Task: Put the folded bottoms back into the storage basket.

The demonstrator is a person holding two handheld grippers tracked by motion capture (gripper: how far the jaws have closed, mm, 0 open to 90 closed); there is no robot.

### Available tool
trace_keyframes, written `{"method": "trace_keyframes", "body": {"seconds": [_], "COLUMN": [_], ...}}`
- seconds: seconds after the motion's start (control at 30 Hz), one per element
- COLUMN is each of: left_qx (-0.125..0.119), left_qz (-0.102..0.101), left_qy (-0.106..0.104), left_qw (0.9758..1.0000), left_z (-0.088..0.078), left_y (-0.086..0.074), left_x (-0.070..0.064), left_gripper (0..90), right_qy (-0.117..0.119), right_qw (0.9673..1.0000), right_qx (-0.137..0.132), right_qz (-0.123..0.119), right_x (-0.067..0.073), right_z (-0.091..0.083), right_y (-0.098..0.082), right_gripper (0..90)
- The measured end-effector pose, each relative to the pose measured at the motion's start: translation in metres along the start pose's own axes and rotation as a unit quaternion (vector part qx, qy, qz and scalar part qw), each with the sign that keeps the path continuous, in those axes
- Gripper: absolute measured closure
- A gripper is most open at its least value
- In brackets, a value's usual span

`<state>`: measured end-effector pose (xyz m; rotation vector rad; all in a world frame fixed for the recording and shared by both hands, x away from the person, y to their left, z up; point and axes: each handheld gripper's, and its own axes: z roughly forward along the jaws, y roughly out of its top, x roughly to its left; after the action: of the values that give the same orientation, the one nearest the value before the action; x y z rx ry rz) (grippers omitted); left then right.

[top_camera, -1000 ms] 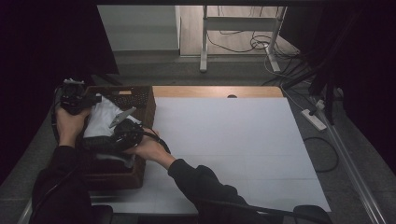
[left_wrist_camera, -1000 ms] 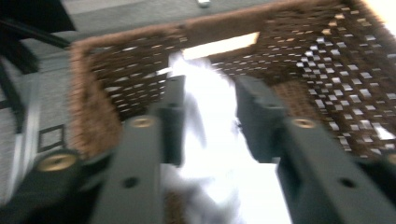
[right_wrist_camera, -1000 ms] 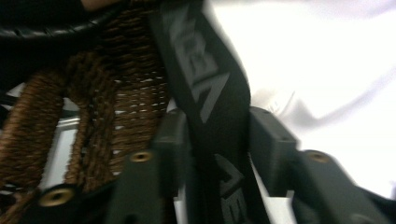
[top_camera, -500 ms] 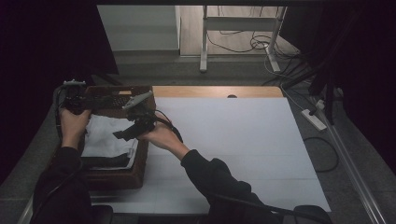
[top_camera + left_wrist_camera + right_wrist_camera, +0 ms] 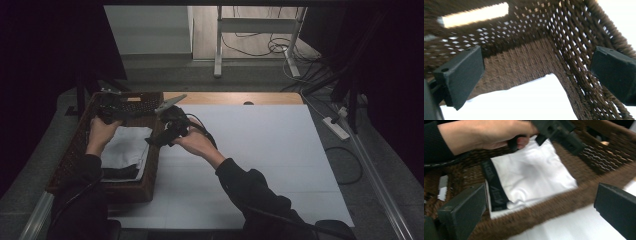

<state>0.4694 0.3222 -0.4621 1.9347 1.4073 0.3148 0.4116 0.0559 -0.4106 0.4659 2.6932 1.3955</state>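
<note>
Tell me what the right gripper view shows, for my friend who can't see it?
A folded white garment with a black waistband lies inside a brown woven basket. The right gripper has its two black jaws wide apart with nothing between them. Above, a hand holds the left gripper over the basket.

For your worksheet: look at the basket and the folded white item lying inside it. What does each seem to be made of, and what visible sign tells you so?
Basket: dark brown woven strands, probably wicker or twisted paper cord; light shines through the gaps in its walls, and the finish is matt.

Folded white item: soft cloth, likely cotton knit, with gentle creases and a black, lettered band that looks elastic along one edge.
</note>
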Motion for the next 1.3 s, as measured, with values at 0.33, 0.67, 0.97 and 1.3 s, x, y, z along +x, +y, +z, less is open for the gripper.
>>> {"method": "trace_keyframes", "body": {"seconds": [0.33, 0.67, 0.97, 1.3], "left_qx": [0.121, 0.221, 0.135, 0.062], "left_qz": [0.06, 0.103, 0.1, 0.067], "left_qy": [0.01, 0.015, 0.016, 0.019], "left_qw": [0.9908, 0.9697, 0.9856, 0.9957], "left_z": [0.047, 0.077, 0.058, 0.029], "left_y": [0.009, 0.003, 0.014, 0.021], "left_x": [-0.025, -0.034, -0.036, -0.028], "left_gripper": [22.8, 66.7, 84.0, 40.7], "right_qy": [-0.021, -0.031, -0.041, -0.047], "right_qw": [0.9995, 0.9992, 0.9986, 0.9984], "right_qx": [-0.004, -0.004, 0.002, 0.01], "right_qz": [0.024, 0.027, 0.032, 0.032], "right_x": [-0.021, -0.027, -0.032, -0.035], "right_z": [-0.036, -0.062, -0.075, -0.084], "right_y": [-0.026, -0.048, -0.06, -0.07], "right_gripper": [0.0, 0.0, 0.0, 0.0]}}
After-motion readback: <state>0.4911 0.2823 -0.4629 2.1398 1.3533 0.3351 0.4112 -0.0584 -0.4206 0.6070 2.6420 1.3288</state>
